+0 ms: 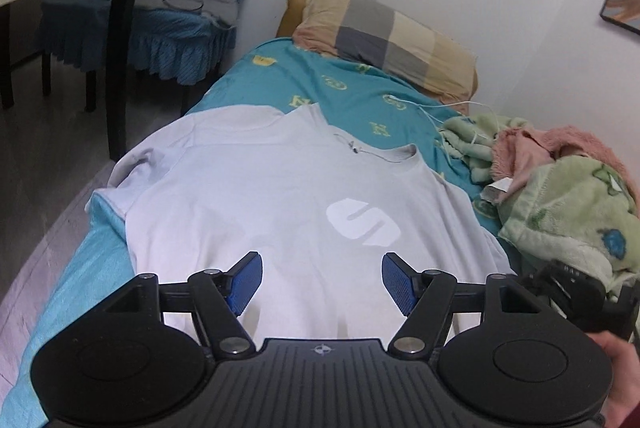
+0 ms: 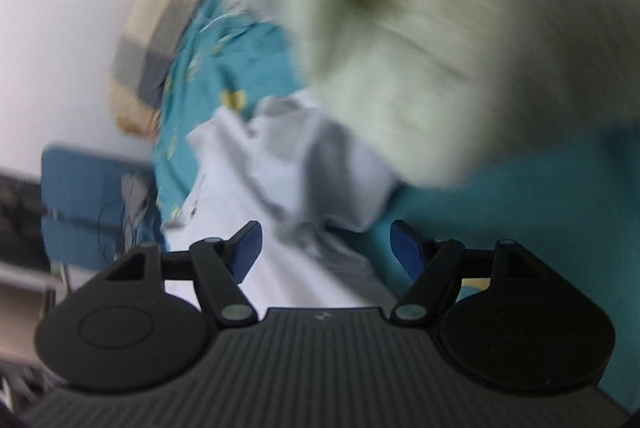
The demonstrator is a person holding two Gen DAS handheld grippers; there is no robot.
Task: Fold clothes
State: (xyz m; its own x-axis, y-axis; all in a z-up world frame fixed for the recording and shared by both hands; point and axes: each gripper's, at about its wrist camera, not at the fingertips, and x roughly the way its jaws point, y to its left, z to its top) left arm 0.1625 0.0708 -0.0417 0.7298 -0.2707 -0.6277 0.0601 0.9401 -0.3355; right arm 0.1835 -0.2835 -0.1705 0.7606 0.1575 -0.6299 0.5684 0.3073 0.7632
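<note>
Left wrist view, left to right. A chair [image 1: 176, 24] with a blue cover stands at upper left beside the bed [image 1: 100, 268]. A white T-shirt [image 1: 280, 204] lies spread flat across the teal sheet at frame centre, logo up, one sleeve draped over the bed's edge at left; laid out so, it would suit either folding to come or a fold just opened. The left gripper [image 1: 322, 282] hovers over the hem with its tongs spread, pinching nothing. A checked pillow [image 1: 384, 36] sits at upper centre. A green blanket [image 1: 560, 212] is heaped at right, crowding the shirt's shoulder.

Right wrist view, blurred. The right gripper [image 2: 326, 252] is likewise spread wide and empty above the shirt's bunched sleeve.
</note>
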